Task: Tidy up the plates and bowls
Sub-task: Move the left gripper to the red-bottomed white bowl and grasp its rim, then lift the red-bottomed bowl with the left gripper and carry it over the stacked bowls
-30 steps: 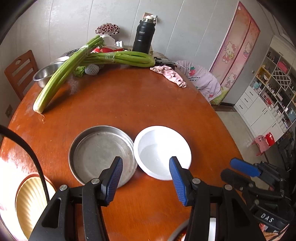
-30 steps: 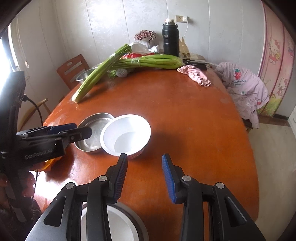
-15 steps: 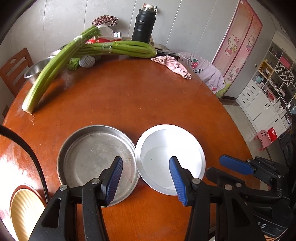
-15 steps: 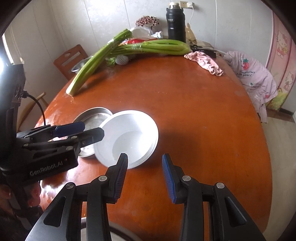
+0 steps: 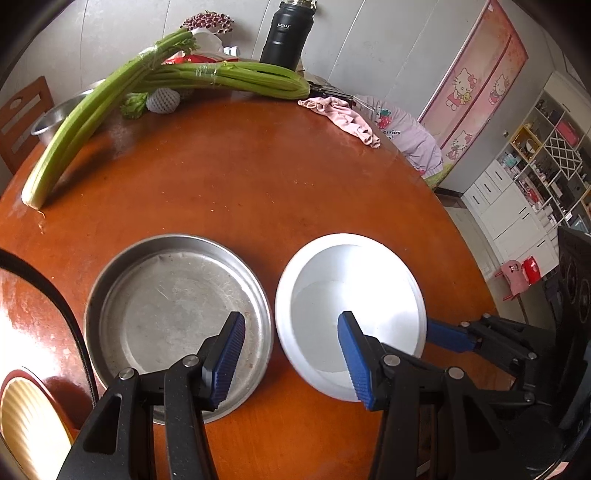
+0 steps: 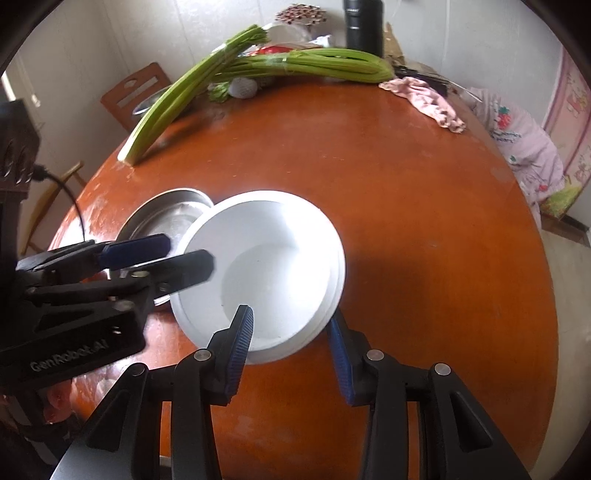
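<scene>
White bowl (image 6: 264, 273) sits near table (image 6: 424, 206) centre, metal pan (image 5: 173, 317) just left of it. Right gripper (image 6: 290, 349) spread, fingers straddling bowl's near rim; pinch rim squarely, lift level. Left gripper (image 5: 291, 360) spread, hovering over gap between pan and bowl, crowding approach. Celery (image 5: 122, 107), flask (image 5: 286, 35), pink cloth (image 5: 340, 118) far off.

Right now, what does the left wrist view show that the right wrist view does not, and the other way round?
Only the left wrist view shows the gold-ribbed plate at the near table edge and the white shelving. Only the right wrist view shows the right gripper straddling the white bowl's near rim, jaws open. Both show the white bowl, the steel pan, the celery, the pink cloth and the open left gripper.
</scene>
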Demonstrator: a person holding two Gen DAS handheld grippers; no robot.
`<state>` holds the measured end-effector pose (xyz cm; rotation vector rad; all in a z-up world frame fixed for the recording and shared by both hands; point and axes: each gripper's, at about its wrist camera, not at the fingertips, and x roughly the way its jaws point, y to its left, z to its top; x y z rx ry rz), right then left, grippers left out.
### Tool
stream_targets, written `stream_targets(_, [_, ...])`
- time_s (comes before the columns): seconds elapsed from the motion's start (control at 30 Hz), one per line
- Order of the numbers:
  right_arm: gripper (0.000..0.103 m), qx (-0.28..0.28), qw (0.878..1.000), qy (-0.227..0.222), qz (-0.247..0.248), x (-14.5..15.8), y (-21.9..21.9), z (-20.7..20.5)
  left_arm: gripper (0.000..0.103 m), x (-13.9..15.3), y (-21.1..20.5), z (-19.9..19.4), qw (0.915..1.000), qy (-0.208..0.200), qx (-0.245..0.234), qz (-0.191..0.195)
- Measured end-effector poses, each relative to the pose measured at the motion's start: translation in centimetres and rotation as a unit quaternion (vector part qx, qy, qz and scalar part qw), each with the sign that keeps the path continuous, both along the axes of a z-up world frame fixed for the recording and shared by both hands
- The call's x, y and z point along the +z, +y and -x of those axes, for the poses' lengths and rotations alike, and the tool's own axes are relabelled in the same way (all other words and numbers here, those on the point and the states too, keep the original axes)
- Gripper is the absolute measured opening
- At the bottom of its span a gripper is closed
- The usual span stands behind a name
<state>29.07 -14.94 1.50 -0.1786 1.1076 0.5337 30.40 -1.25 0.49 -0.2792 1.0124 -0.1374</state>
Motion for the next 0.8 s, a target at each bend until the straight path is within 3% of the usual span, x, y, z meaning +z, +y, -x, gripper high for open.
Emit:
stream_targets(0.2, [0.042, 0.02, 1.0, 0.004, -0.007, -0.1, 0.6, 0.3, 0.052, -0.3, -0.5, -0.2, 0.9995, 0.003, -0.019, 0.024])
stream_targets(0.47, [0.044, 0.026, 1.0, 0.003, -0.006, 0.2, 0.9, 0.9, 0.052, 0.1, -0.7, 0.3, 0.9994, -0.007, -0.022, 0.025])
stream_targets(0.8, [0.044, 0.025, 0.999, -0.018, -0.031, 3.2, 0.0, 3.1, 0.052, 4.2, -1.8, 3.3, 0.9982, -0.054, -0.026, 0.002])
